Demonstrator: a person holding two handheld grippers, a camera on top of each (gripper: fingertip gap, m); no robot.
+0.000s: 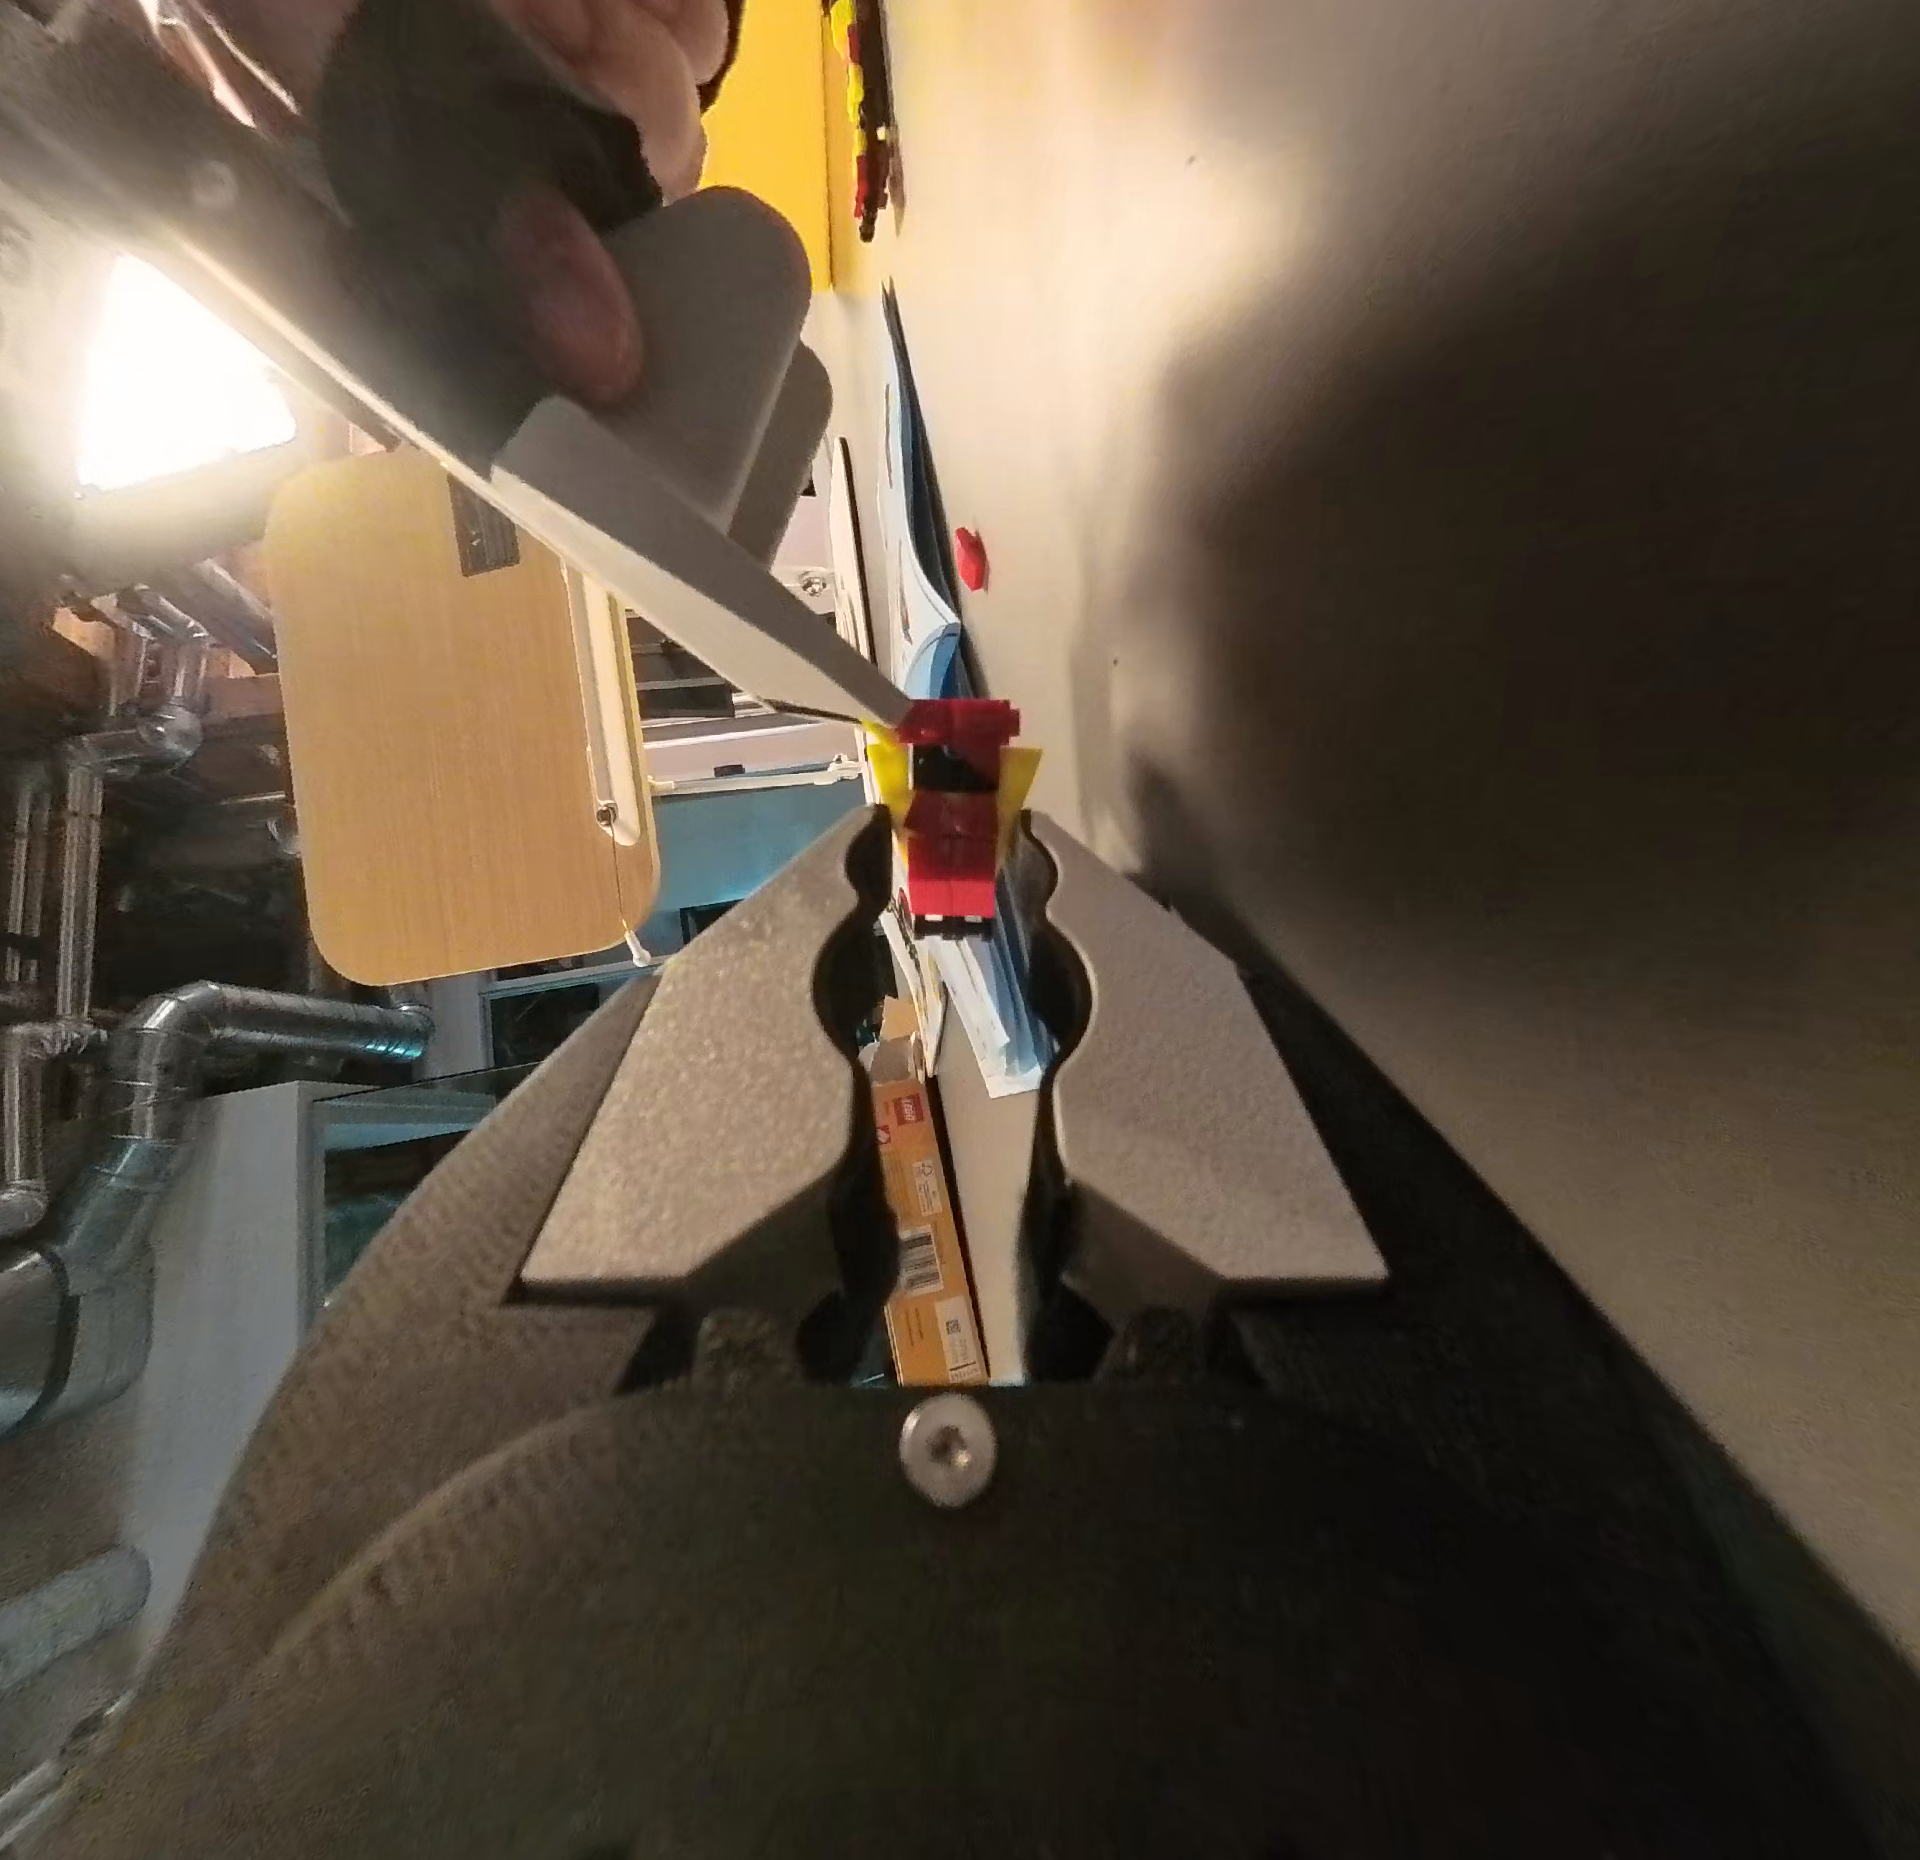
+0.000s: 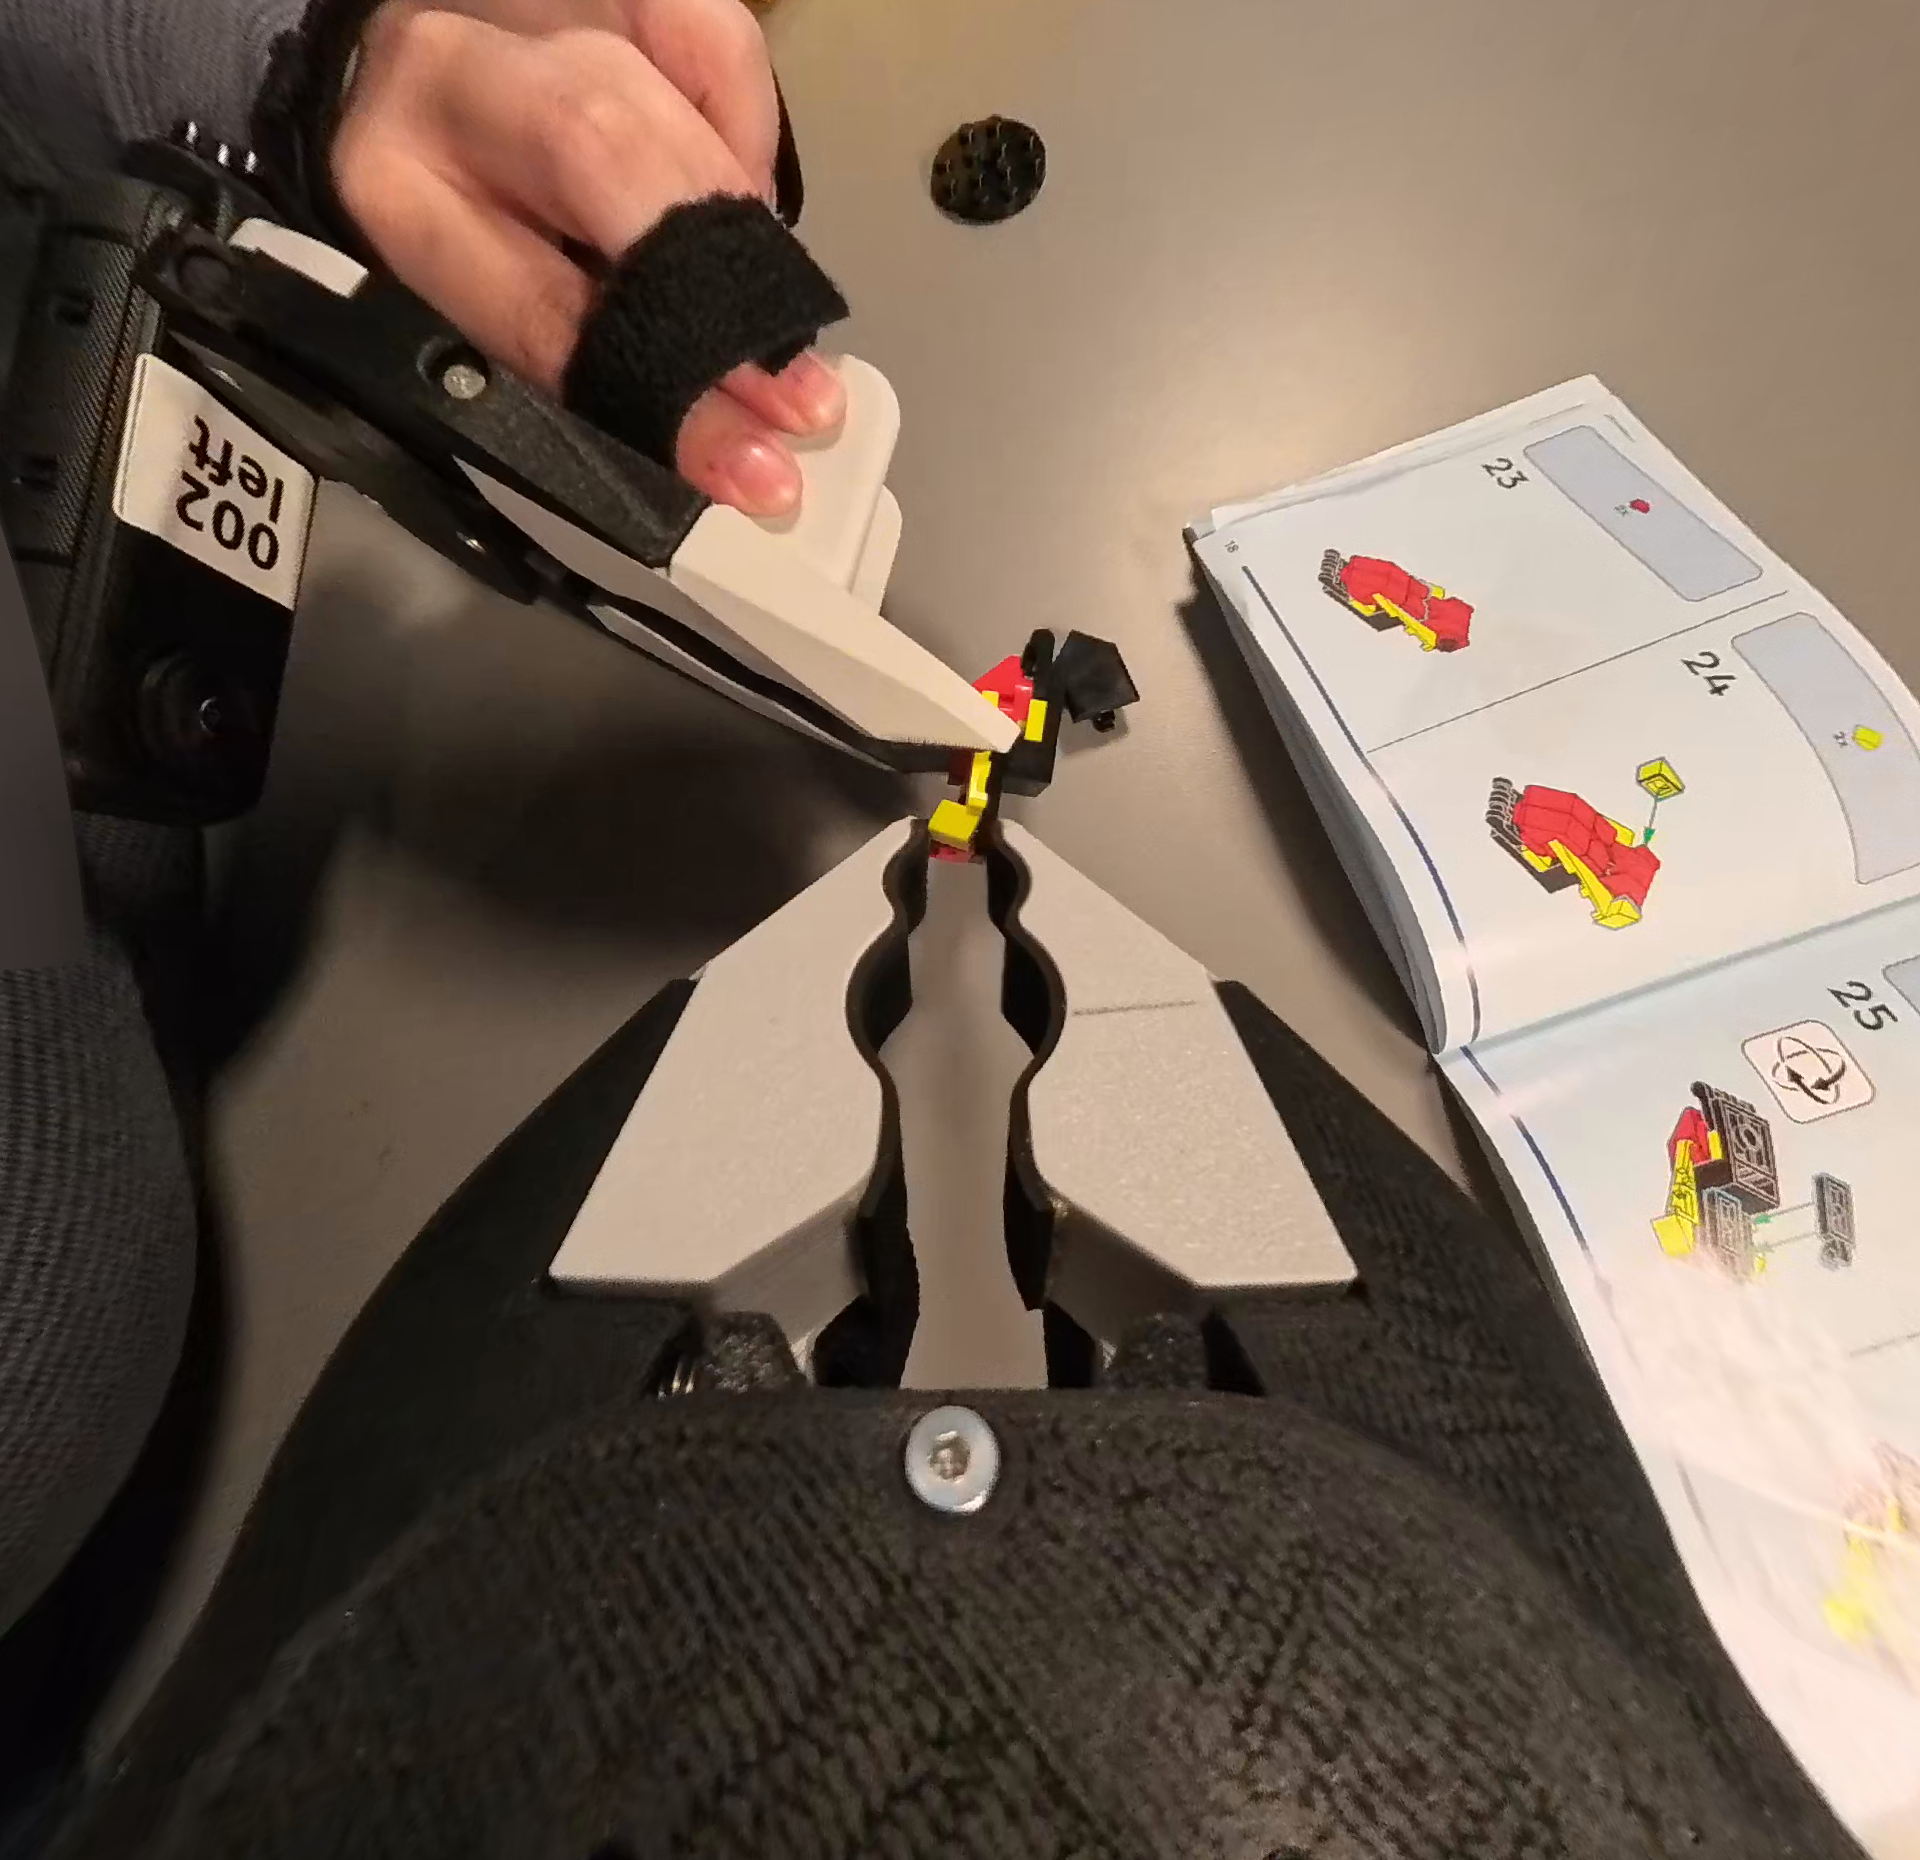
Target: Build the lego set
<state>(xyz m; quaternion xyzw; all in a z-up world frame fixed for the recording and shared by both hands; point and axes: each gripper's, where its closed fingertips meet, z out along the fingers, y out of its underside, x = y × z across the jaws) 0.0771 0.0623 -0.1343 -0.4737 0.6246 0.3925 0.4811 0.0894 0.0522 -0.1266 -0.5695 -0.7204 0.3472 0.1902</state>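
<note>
A small lego model of red, yellow and black bricks (image 2: 1023, 745) is held in the air over the grey table (image 2: 1351, 200). My left gripper (image 1: 951, 825) is shut on its sides, with the yellow wings at the fingertips. In the right wrist view it comes in from the left (image 2: 982, 745), pinching the model. My right gripper (image 2: 958, 834) is shut on the model's near yellow and red end. In the left wrist view it reaches in from the upper left (image 1: 899, 721), with its tip on the model's (image 1: 951, 854) red top.
An open instruction booklet (image 2: 1558, 771) lies on the table to the right. A black round piece (image 2: 987, 169) and a small red piece (image 1: 971, 553) lie loose. A yellow tray with loose bricks (image 1: 862, 127) sits far off. An orange box (image 1: 925, 1239) lies near the table edge. The tips of both grippers are at nearly the same place. Left tips and right tips are each some 20 centimeters from the black round piece (image 2: 987, 169).
</note>
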